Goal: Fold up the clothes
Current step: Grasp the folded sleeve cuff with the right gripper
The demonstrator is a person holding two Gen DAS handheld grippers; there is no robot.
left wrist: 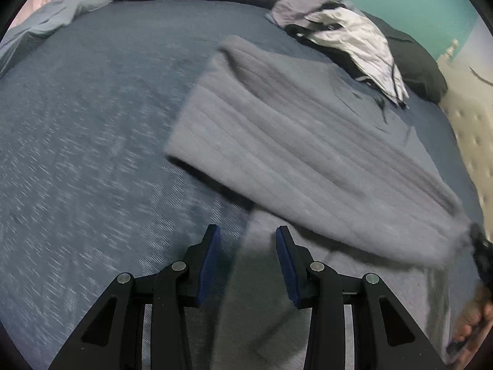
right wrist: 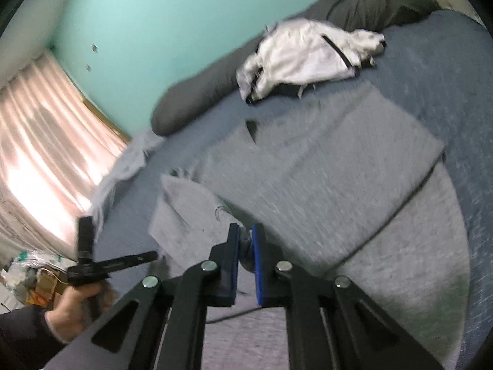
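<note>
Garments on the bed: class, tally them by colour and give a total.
Grey: 1, the grey garment, pinched by the right tool
White with black trim: 1, the crumpled garment
Pale blue-grey: 1, the bunched cloth
Total: 3

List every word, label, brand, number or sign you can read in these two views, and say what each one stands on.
None: no readable text in either view.
A small pale mark on the grey garment is too blurred to read.
The white and black garment shows no lettering.
The packaging at the picture's edge shows green marks, too small and blurred to read.
</note>
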